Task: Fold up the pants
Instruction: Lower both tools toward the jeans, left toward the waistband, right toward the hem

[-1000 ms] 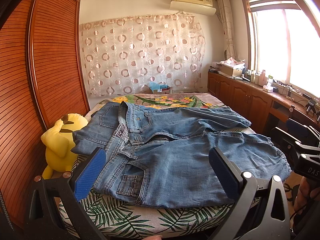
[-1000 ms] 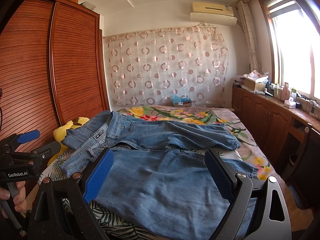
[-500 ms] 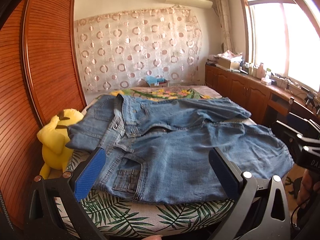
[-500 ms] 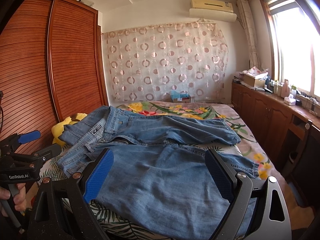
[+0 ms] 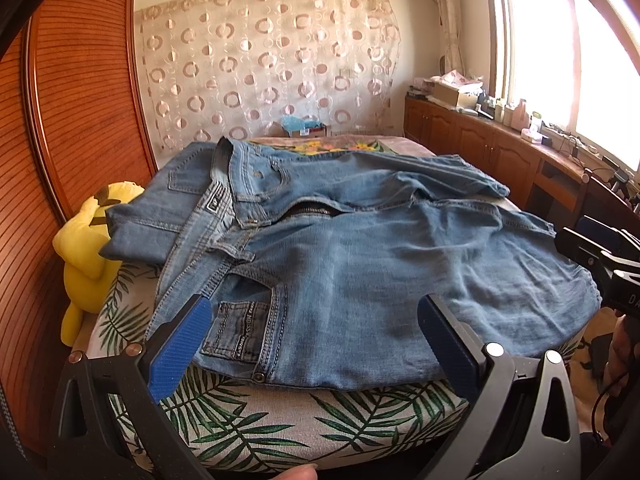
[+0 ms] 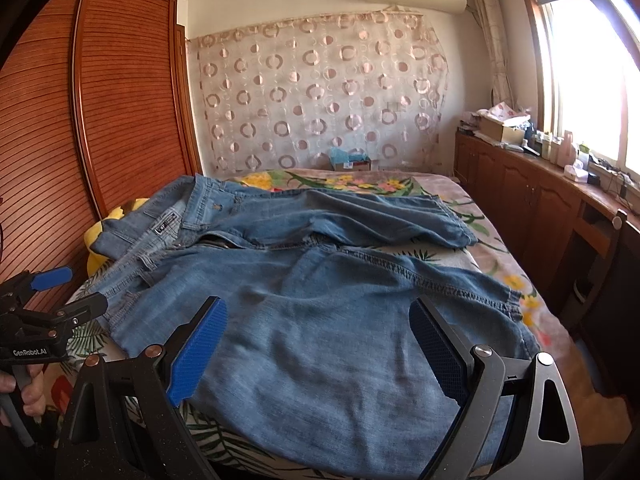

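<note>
Jeans (image 5: 352,264) lie spread across the near end of the bed (image 5: 280,424), waistband toward the left by the yellow plush toy (image 5: 86,248), legs running off to the right. One leg lies nearer, the other farther back and rumpled, and the fly is open at the zipper. Nothing is folded yet.

Left hand-held gripper (image 5: 312,344) hovers over the near waist and pocket, jaws spread wide, holding nothing. Right hand-held gripper (image 6: 316,354) hovers over the near leg, likewise wide open and empty.

Denim like this is probably fairly heavy for cloth: limp, but thick enough to keep a crease and to drag on the bedspread instead of sliding. It should not tear or slip easily between the ribbed blue pads (image 5: 180,348). Seams and hems are the stiffest places and give the surest bite, so the waistband edge (image 5: 188,248) suits the left, and the near leg's hem (image 6: 516,308) or outer seam suits the right. A pinch in the middle of a panel would likely just lift a loose tent of fabric.
</note>
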`<state>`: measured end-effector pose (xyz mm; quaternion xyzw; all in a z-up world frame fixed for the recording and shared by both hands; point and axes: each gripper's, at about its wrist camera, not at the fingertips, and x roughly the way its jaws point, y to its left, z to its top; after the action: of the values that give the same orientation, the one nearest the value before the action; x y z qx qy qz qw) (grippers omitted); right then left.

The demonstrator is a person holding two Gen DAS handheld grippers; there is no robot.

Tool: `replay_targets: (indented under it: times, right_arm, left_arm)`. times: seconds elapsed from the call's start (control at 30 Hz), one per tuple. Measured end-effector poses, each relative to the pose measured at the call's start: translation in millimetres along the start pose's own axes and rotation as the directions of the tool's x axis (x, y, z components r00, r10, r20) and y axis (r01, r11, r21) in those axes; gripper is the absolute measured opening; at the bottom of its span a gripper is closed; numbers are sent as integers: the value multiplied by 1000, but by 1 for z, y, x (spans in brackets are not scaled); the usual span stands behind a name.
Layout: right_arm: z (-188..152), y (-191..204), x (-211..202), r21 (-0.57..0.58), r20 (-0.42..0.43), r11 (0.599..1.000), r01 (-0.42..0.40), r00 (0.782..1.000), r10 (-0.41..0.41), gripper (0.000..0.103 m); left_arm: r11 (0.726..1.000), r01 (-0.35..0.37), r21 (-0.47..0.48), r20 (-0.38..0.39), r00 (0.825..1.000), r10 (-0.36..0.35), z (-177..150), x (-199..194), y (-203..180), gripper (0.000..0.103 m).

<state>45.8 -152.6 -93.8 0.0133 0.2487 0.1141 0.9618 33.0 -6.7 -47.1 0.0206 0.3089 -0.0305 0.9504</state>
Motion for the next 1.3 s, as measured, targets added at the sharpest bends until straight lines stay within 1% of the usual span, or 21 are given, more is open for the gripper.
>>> replay_targets:
  times: [0.2,0.37,0.63,0.77,0.83,0.9,0.93,1.07,1.1,1.13,1.17,1.2,1.3]
  right_arm:
    - [-1,-4,-3,-26,-24,1000,9,1000,-10,93]
    - [-3,-11,-6,-29,-40,999,23,999,-24,93]
    - [-8,-18,-12,-27,-73,999,38,997,-40,93]
    - [-9,-18,-14,-29,-92,998,49,994,-52,93]
    - [-8,-18,-14,-29,-101,998,50,994,-53,93]
    - [-8,-16,-15,-30,-111,998,51,992,-54,93]
    - [-8,-16,-14,-29,-114,998,49,992,-52,93]
    - [-5,-14,-14,-35,-124,998,46,991,-50,93]
    - [-6,-14,-17,-40,-125,998,45,991,-50,93]
    - [-4,-15,-12,-42,-125,998,45,991,-50,93]
    - [-4,-16,-13,-46,-127,998,49,990,-55,93]
    - [-4,-19,-15,-45,-129,997,55,990,-60,93]
    - [-5,-29,-18,-25,-137,997,69,988,-72,93]
  left_arm:
    - [1000,23,15,-39,999,-22,-8,13,11,103]
    - [1000,9,4,-60,998,-9,-13,20,32,103]
    - [996,-88,-23,-90,992,86,-15,31,79,103]
    - [994,-105,-36,-101,990,101,-13,39,98,102]
    - [995,-95,-36,-109,990,91,-12,44,104,97]
    - [995,-94,-32,-120,989,89,-11,48,109,88]
    - [995,-91,-30,-126,988,87,-11,50,111,87]
    - [994,-100,-32,-155,983,94,-18,57,121,73]
    - [995,-97,-34,-165,982,90,-20,59,124,67]
    - [994,-100,-36,-175,980,92,-23,61,126,63]
    - [994,-103,-37,-182,979,95,-24,62,128,56]
    - [994,-101,-38,-188,978,92,-26,64,129,52]
    - [997,-51,-57,-198,979,39,-27,68,132,45]
